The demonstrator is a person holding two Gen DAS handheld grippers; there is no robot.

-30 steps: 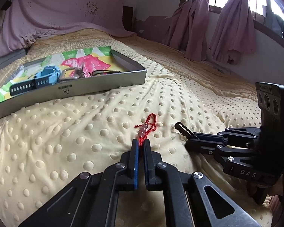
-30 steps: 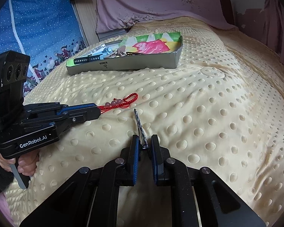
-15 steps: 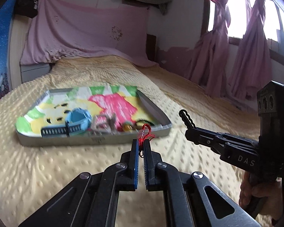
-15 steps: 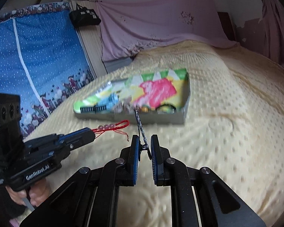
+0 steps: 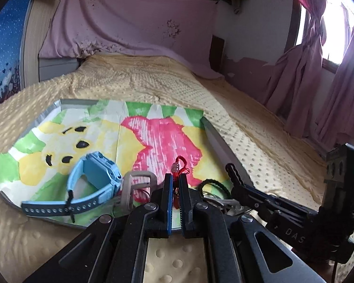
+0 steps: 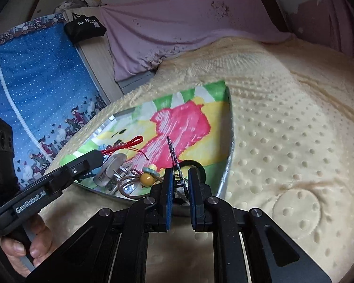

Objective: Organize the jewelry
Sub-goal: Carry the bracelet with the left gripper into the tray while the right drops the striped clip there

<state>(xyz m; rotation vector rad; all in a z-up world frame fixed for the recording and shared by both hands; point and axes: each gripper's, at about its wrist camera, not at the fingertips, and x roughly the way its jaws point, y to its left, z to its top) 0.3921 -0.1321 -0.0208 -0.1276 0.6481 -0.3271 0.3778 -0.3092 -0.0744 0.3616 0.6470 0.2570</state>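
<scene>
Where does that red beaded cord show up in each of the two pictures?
Left wrist view: the red beaded cord is at centre, pinched between the left gripper fingers.
Right wrist view: left of centre, sticking out from the left gripper's tip.
Shared landmark: the tray with the pink-and-yellow picture lining.
</scene>
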